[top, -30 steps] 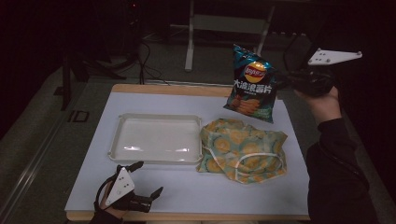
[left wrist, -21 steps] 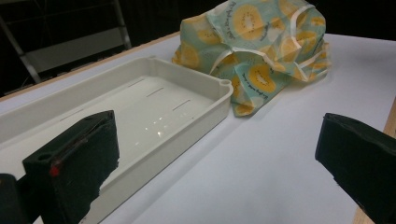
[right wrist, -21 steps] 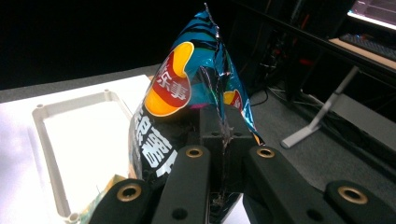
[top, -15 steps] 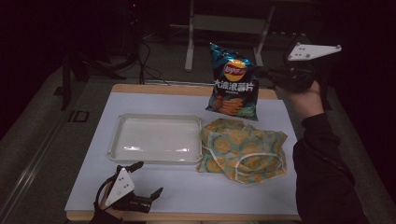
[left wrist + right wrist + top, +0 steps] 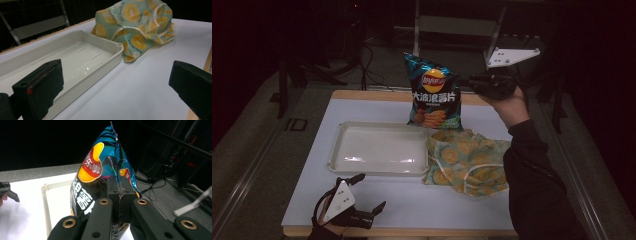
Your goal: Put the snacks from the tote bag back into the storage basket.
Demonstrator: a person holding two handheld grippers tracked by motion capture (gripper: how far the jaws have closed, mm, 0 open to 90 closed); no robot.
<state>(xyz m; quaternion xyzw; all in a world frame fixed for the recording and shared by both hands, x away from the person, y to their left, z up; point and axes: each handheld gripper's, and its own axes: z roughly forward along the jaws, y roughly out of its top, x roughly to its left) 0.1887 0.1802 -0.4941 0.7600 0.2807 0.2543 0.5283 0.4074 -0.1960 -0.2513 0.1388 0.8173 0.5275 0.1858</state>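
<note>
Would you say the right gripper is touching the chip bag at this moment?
Touching. The right gripper view shows the right gripper with its jaws pinched shut on the side seam of the chip bag.

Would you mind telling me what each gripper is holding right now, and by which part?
The right gripper is shut on the chip bag, pinching its side seam edge, with the bag hanging above the table. The left gripper is open and holds nothing.
</note>
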